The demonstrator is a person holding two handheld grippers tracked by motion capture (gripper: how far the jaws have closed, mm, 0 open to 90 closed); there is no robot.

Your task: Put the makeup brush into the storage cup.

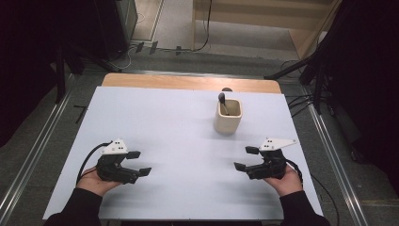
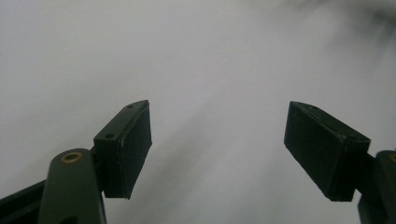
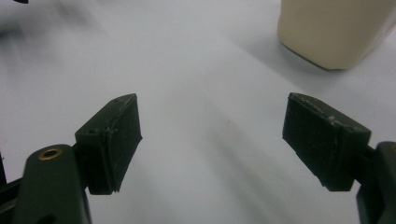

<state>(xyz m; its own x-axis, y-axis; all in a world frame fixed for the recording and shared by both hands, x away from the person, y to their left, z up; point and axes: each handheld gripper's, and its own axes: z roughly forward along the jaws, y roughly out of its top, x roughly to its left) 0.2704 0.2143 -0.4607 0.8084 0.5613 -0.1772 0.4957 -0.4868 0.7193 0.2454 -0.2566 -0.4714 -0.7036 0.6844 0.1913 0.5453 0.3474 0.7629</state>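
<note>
Cup (image 1: 228, 117) (a dark utensil (image 1: 222, 100) inside) stands at one o'clock on the table (image 1: 179, 117). Left gripper (image 1: 139, 163) and right gripper (image 1: 246, 158) gape wide, empty; reaching probably comes next.

This looks like a lab or test room. A white table (image 1: 179, 141) stands between metal rails (image 1: 37, 146) on a grey floor (image 1: 179, 61), with dark curtains (image 1: 28, 56) at both sides and cables (image 1: 296, 101) near the table's far corners.
</note>
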